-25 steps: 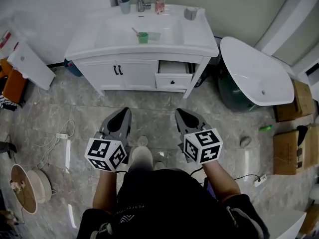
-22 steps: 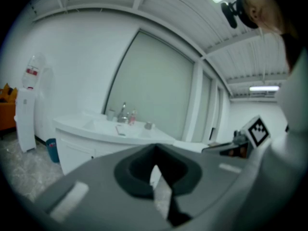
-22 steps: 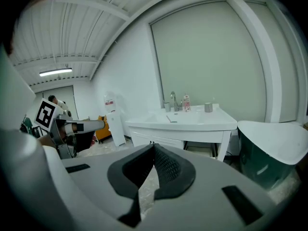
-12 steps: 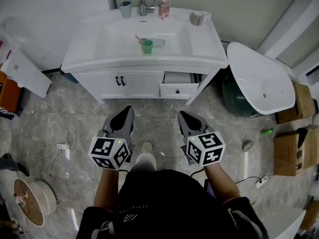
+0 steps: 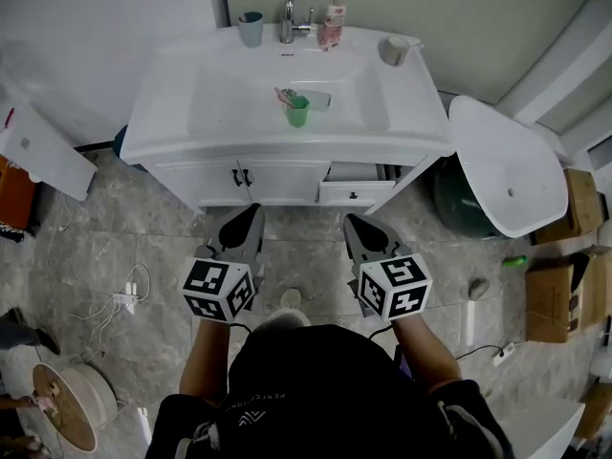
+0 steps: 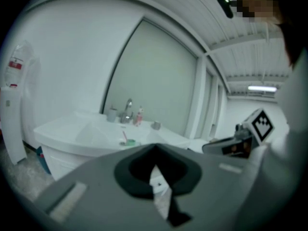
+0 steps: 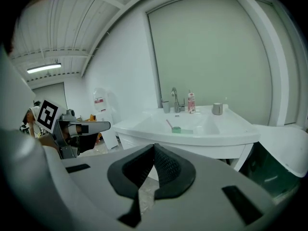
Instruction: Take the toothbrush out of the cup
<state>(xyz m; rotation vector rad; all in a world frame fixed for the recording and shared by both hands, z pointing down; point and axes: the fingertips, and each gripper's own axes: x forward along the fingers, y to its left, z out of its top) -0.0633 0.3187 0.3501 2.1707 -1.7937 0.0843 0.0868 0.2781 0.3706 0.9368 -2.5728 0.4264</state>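
Observation:
A small green cup (image 5: 297,113) stands in the white sink basin (image 5: 229,94), with a pink toothbrush (image 5: 285,95) leaning out of it to the left. Both grippers hover over the floor in front of the vanity, well short of the cup. My left gripper (image 5: 251,213) is shut and holds nothing. My right gripper (image 5: 352,223) is also shut and empty. The left gripper view shows the cup (image 6: 130,142) and toothbrush (image 6: 124,136) just above the shut gripper (image 6: 155,148). In the right gripper view, the cup (image 7: 176,129) and toothbrush (image 7: 169,124) sit beyond the gripper (image 7: 154,146).
At the sink's back stand a faucet (image 5: 288,12), a blue-grey cup (image 5: 251,29), a pink bottle (image 5: 332,22) and a grey mug (image 5: 394,51). The vanity's right drawer (image 5: 356,192) is slightly open. A white oval tub (image 5: 507,170) and cardboard boxes (image 5: 550,290) lie right.
The person and both grippers have moved forward toward the vanity, side by side. The sink and cup now sit closer in the head view. Both grippers stayed shut.

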